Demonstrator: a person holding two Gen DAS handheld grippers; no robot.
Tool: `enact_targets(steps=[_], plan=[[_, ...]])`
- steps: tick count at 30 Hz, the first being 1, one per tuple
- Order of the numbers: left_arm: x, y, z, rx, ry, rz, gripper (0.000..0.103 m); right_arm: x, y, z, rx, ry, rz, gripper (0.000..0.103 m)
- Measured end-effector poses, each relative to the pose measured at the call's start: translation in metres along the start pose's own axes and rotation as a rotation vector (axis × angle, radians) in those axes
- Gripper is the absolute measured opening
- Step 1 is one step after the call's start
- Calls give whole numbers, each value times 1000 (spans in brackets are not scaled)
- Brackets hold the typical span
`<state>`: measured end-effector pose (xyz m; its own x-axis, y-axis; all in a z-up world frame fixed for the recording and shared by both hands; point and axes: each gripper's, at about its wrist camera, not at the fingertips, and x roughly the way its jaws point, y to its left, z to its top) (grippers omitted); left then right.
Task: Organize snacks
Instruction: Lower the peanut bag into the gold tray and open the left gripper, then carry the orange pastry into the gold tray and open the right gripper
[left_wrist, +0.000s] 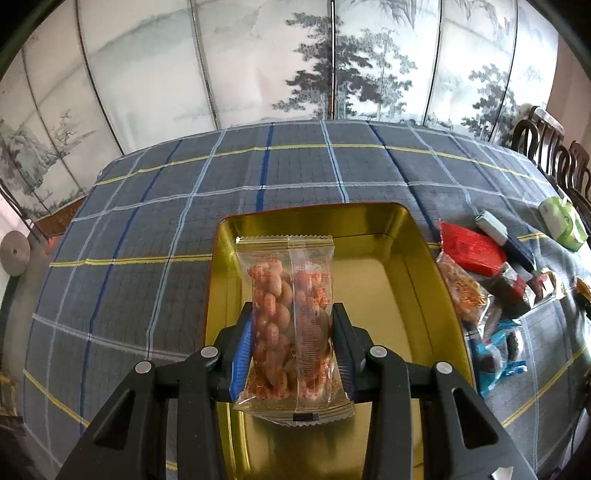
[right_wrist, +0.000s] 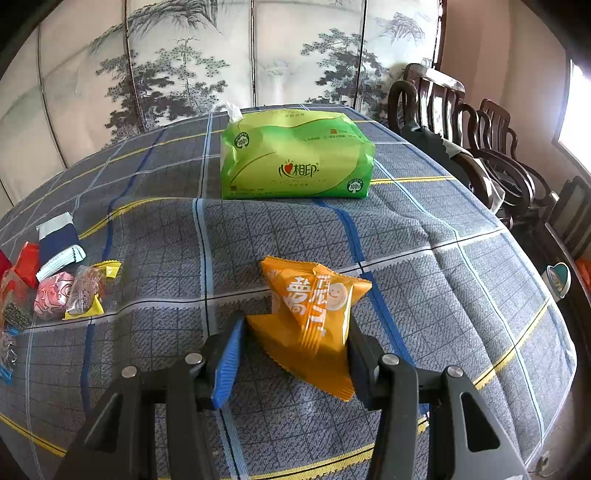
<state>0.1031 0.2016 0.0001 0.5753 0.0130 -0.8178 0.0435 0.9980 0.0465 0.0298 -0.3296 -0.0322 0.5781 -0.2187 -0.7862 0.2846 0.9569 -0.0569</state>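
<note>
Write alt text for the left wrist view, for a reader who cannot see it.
The left hand-held gripper is shut on a clear packet of peanuts, holding it over an open gold tin that shows no other snacks inside. The tin sits on a blue plaid tablecloth, with a loose pile of wrapped snacks just to its right.

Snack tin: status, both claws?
Left claw shut on peanut packet, over gold tin. Right claw around orange packet, grip unconfirmed. Nothing blocking tin.

Gold tin (left_wrist: 417, 258), orange packet (right_wrist: 310, 314), green tissue pack (right_wrist: 295, 158) — on a blue-grey plaid tablecloth (right_wrist: 443, 277).
</note>
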Motion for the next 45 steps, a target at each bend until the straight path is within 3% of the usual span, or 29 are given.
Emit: enact_targets(steps=[8,17,25,30,32,39,45], plan=[[25,15,11,-49,61,-26,36,0,0,0,1,0,1,51],[38,15,23,-21,55,27,37,0,1,0,0,0,0,52],[31,20,22,-53,49,21,41,0,1,0,-1,0,-1,52],[-21,16,-6,-106,-83,43,64,-1,-1,-1,7,-1,7,51],[-46,12,-25,-140,-123,12,72,-1,-3,-1,14,-4,19,51],[-89,-4,-78,-162,-122,-84,73,-12,-7,-13,40,-1,77,51],[-105,-10,-110,-241,-84,-133,73,-50,12,-20,19,-35,151,51]])
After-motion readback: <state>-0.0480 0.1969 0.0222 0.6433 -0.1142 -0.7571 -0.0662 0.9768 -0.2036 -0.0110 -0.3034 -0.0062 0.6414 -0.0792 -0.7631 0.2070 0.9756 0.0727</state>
